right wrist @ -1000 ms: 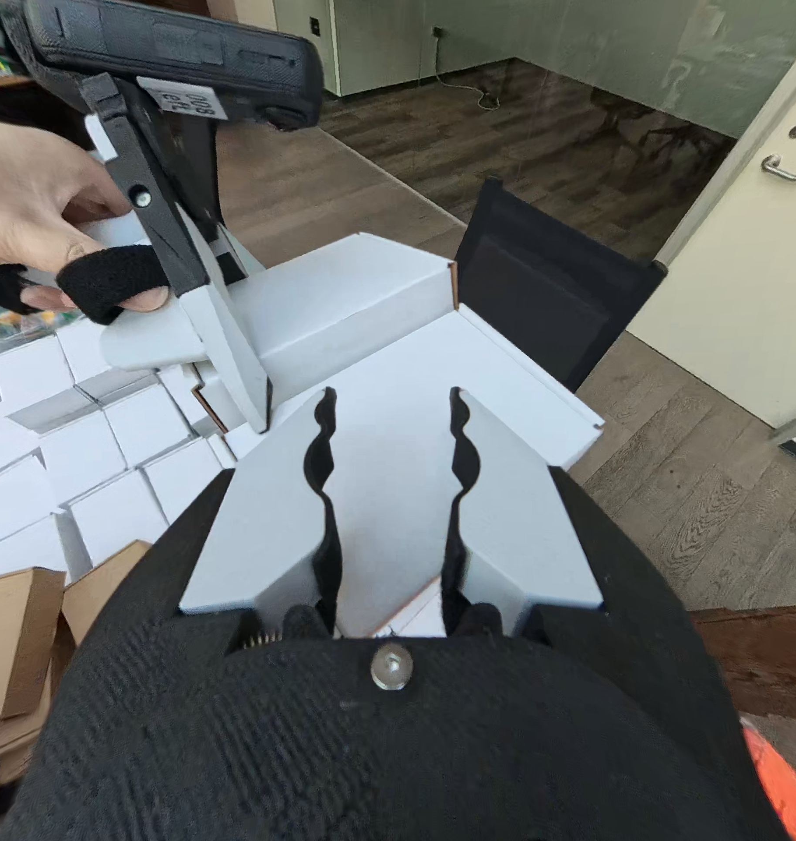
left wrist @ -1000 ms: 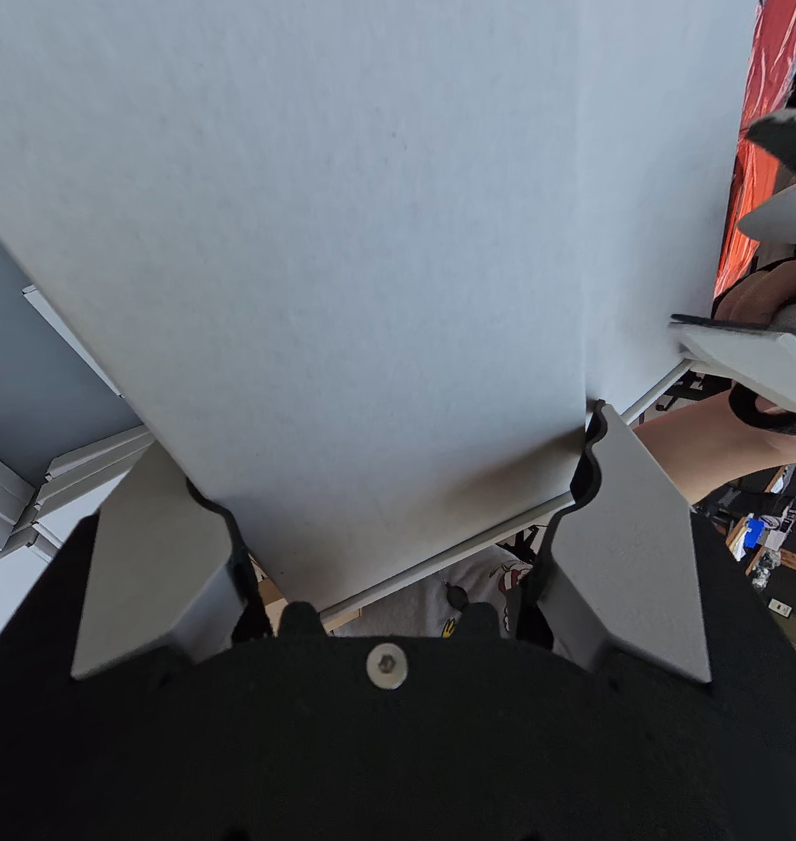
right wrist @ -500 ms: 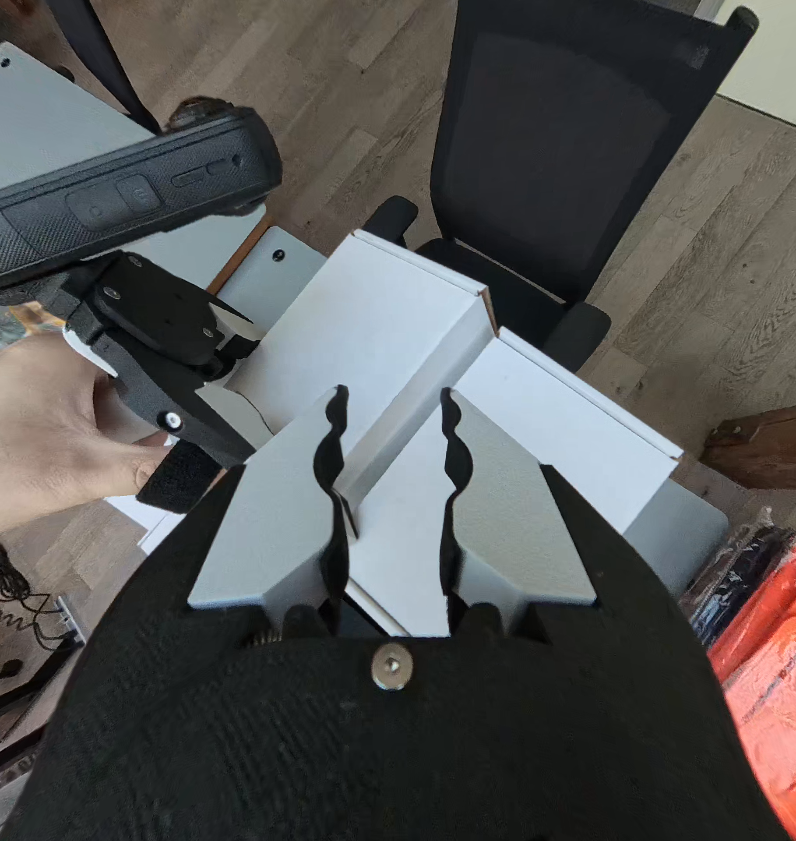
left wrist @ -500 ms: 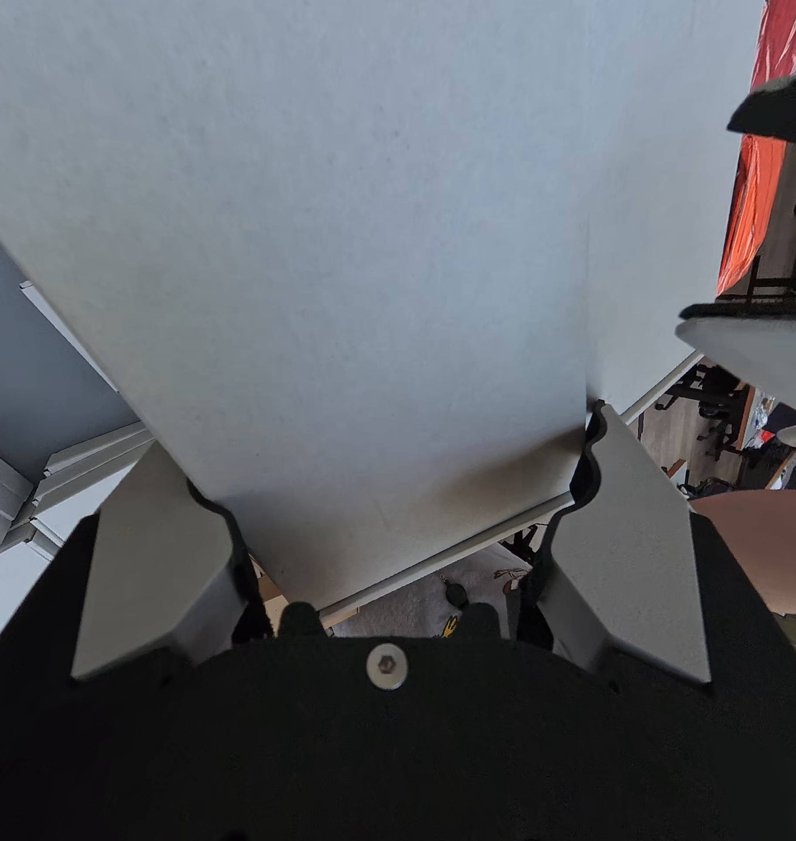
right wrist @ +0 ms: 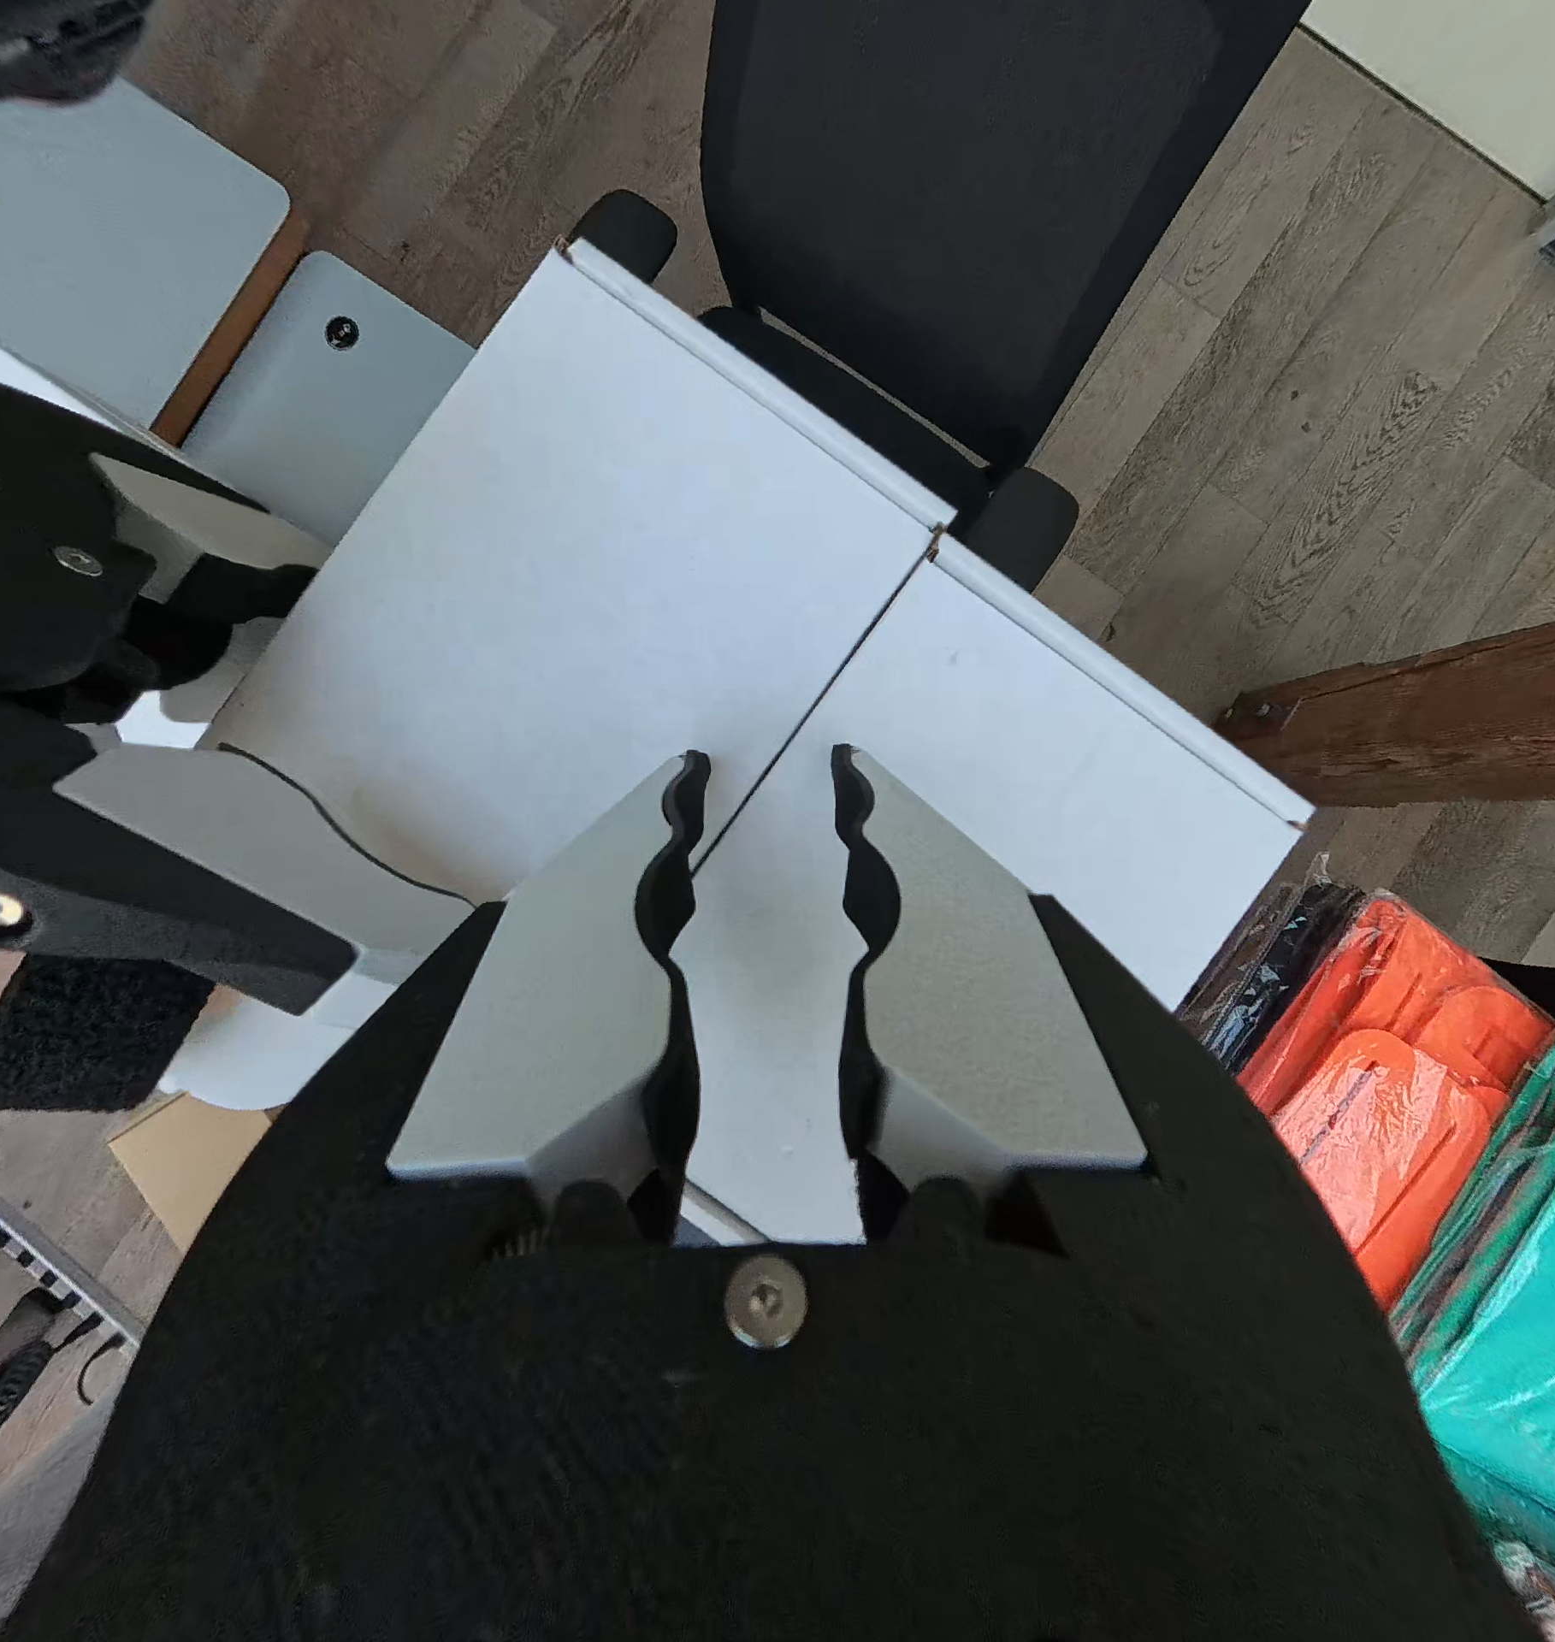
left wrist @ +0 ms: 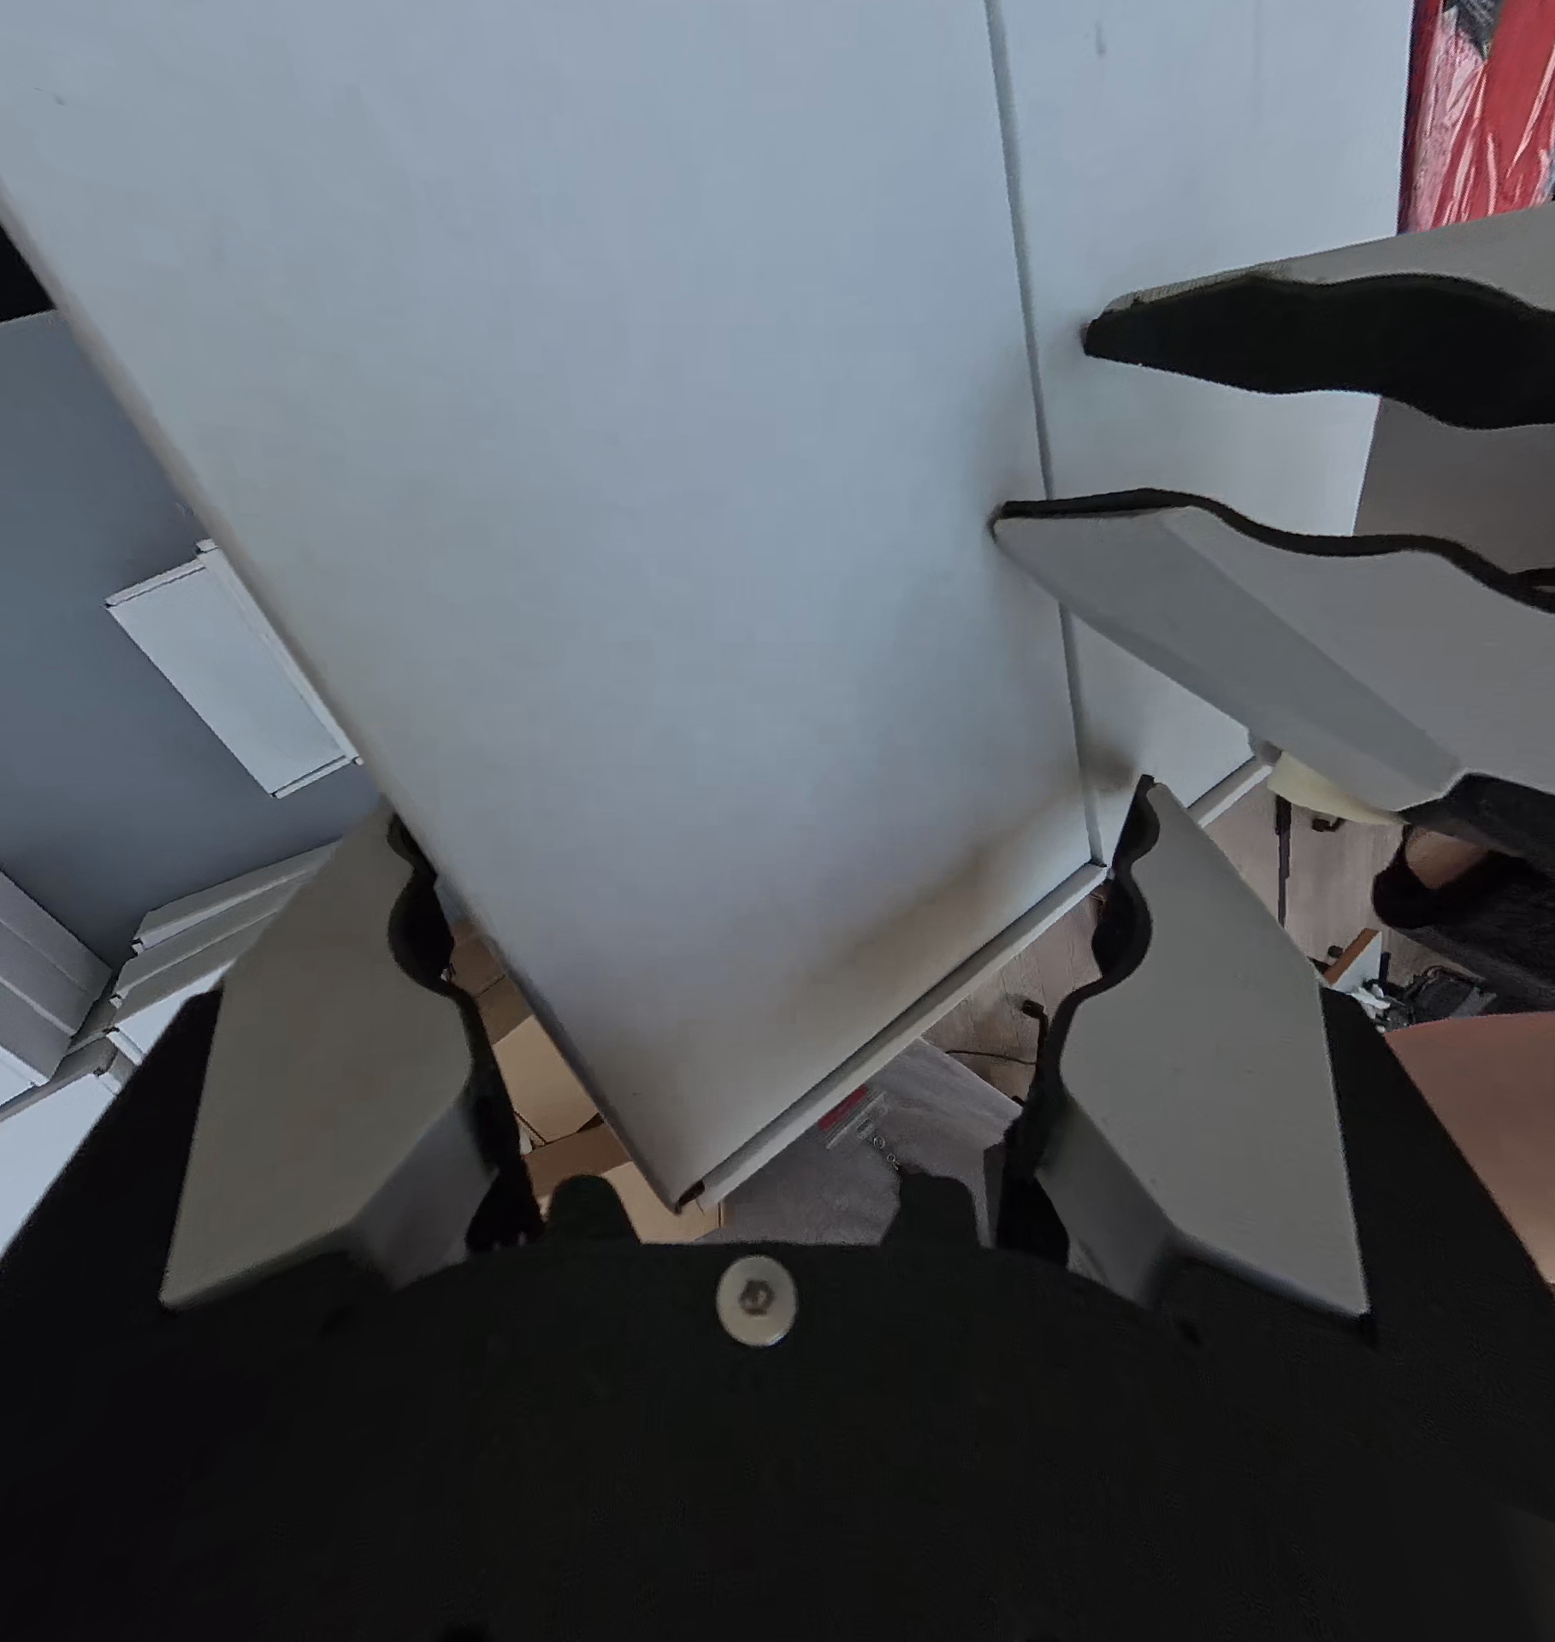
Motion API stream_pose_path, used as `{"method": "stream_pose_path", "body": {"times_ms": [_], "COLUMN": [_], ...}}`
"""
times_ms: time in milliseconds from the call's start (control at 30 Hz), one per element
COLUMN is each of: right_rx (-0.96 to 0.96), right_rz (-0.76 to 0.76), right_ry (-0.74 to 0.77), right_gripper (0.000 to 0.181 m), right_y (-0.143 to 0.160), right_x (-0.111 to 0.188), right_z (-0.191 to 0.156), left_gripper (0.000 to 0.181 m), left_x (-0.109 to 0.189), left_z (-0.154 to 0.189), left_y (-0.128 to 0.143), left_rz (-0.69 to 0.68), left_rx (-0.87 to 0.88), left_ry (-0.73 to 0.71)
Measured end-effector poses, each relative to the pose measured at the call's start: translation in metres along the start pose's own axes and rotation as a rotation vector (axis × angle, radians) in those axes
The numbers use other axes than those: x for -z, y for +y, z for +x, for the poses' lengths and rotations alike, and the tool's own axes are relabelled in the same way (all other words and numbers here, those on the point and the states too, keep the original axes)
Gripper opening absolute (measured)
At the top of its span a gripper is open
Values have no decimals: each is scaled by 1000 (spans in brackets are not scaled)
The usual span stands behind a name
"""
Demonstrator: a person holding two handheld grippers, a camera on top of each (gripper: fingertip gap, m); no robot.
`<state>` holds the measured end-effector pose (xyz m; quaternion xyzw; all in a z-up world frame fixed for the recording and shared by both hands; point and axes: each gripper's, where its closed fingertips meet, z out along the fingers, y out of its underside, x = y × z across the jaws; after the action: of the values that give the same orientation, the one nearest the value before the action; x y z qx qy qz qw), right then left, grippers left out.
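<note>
Gripping a white cardboard box [left wrist: 632, 498] by its lower end, my left claw [left wrist: 769, 831] has its jaws spread wide, one on each side of the panel. Small white boxes [left wrist: 232, 675] lie on the grey bench [left wrist: 54, 622] at far left. My right claw [right wrist: 769, 755] sits partly open over the seam beside the box's side flap [right wrist: 1023, 782], tips near the card; contact I cannot tell. Beyond: black chair [right wrist: 943, 160], wood floor [right wrist: 1343, 293]. Far right: orange packets [right wrist: 1378, 1084].
</note>
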<state>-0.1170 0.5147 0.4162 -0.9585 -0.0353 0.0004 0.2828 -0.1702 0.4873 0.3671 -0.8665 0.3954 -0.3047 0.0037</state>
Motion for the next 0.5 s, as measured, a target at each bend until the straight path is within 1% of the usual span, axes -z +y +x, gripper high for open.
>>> {"method": "stream_pose_path", "body": {"times_ms": [100, 167, 200, 233, 267, 333, 367, 400, 433, 500], "right_rx": [6, 7, 6, 8, 13, 18, 19, 19, 18, 12], "right_rz": [20, 33, 41, 50, 59, 70, 74, 76, 80, 92], "right_ry": [8, 13, 14, 17, 22, 38, 44, 49, 53, 58], "right_gripper": [30, 30, 30, 30, 30, 28, 28, 28, 27, 27], "right_y": [-1, -1, -2, -2, -2, -2, -2, -2, -1, -1], "right_x": [0, -1, -1, -1, -1, -1, 0, 0, 0, 1], "right_z": [-1, -1, -2, -3, -3, -4, -5, -5, -5, -6], "left_gripper": [145, 143, 140, 138, 135, 136, 135, 129, 122, 118], "left_x": [14, 31, 43, 57, 75, 121, 147, 171, 193, 218], "left_z": [4, 8, 6, 0, -9, -34, -42, -48, -50, -47], "left_y": [-6, -13, -15, -19, -21, -23, -19, -11, 0, 23], "left_rz": [78, 179, 245, 326, 416, 625, 742, 861, 976, 1139], "left_rx": [-20, -71, -117, -175, -241, -350, -385, -403, -417, -443], "left_ry": [37, 49, 18, -52, -156, -452, -594, -716, -810, -881]}}
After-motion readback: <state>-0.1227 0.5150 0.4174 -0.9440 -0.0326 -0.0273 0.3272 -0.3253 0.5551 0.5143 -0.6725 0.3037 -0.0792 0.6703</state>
